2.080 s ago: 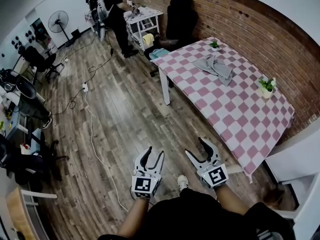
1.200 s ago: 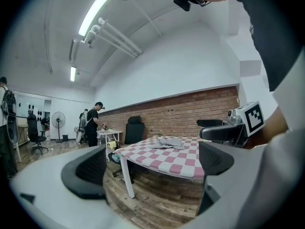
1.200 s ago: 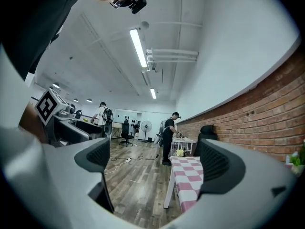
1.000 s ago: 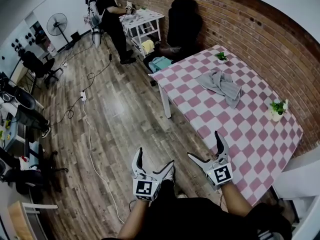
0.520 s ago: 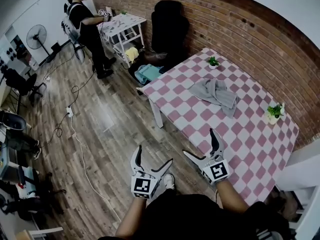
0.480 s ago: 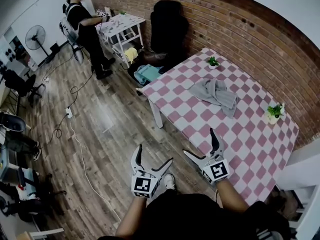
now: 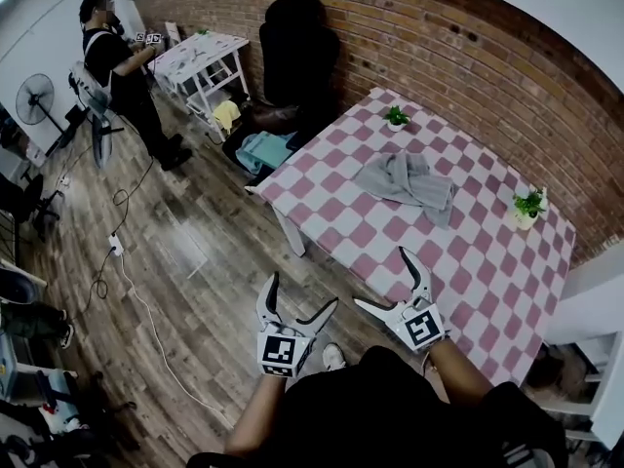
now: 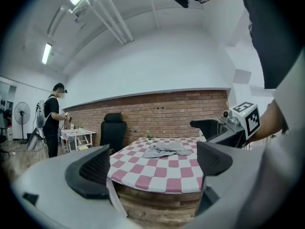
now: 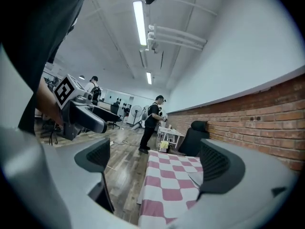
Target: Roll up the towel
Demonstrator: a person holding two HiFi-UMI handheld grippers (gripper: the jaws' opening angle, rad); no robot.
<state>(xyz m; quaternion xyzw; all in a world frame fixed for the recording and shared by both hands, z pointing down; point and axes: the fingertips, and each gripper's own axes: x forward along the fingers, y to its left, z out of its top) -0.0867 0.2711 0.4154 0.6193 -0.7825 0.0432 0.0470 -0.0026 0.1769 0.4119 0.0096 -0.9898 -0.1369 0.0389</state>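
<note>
Nearest, the left tool [image 7: 302,292] hangs over the wooden floor, short of the worktop's near edge, its jaws wide apart with nothing between them; the right tool [image 7: 382,279] beside it is likewise spread and empty, its upper tip showing against the near edge of the worktop [image 7: 458,261]; rolling has not begun, and the step in hand looks to be the approach. Further in, the grey towel [image 7: 405,178] lies crumpled rather than flat on the checked cloth, past the middle and toward the far left corner; both tools are well apart from it. To do this well, bring both tools in low over the worktop, pinch two corners of one short side and pull the towel flat first, since a bunched towel would likely roll lopsided; keep the jaws open until cloth sits between them. Beyond, a small potted plant [image 7: 396,117] stands at the far left corner and another [image 7: 529,205] by the far edge toward the right corner; a careless sweep of the towel could tip either.
</note>
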